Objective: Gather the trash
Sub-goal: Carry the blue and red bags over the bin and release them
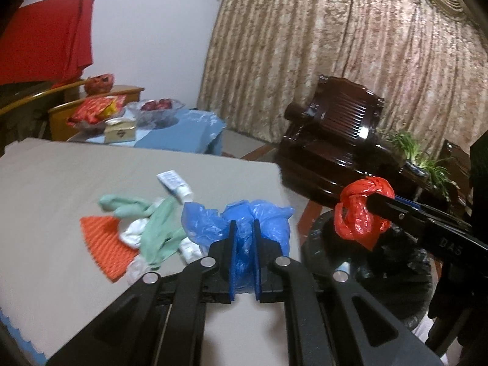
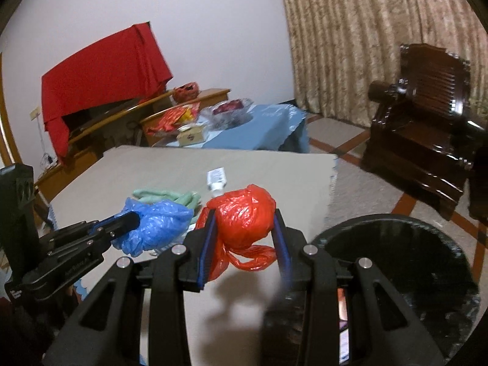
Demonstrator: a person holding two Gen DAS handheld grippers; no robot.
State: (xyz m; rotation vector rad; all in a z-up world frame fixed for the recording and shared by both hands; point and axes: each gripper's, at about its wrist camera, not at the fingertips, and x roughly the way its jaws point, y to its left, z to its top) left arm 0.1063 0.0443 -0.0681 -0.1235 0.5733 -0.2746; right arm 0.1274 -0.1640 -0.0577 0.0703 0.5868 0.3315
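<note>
My left gripper [image 1: 244, 228] is shut on a crumpled blue plastic bag [image 1: 268, 219] and holds it over the grey table's right part; it also shows in the right wrist view [image 2: 158, 225]. My right gripper [image 2: 245, 216] is shut on a knotted red plastic bag [image 2: 244, 213], held near the table's right edge, beside the black-lined trash bin [image 2: 405, 262]. In the left wrist view the red bag [image 1: 360, 210] hangs above the bin [image 1: 393, 262]. A white tube [image 1: 175, 184], green cloth [image 1: 152, 222] and an orange knitted piece [image 1: 105, 244] lie on the table.
The grey table [image 1: 61, 201] ends at the right, with the bin on the floor beside it. A dark wooden armchair [image 1: 332, 140] stands beyond. A blue-covered side table [image 1: 189, 131] with bowls and a box is behind. Curtains hang at the back.
</note>
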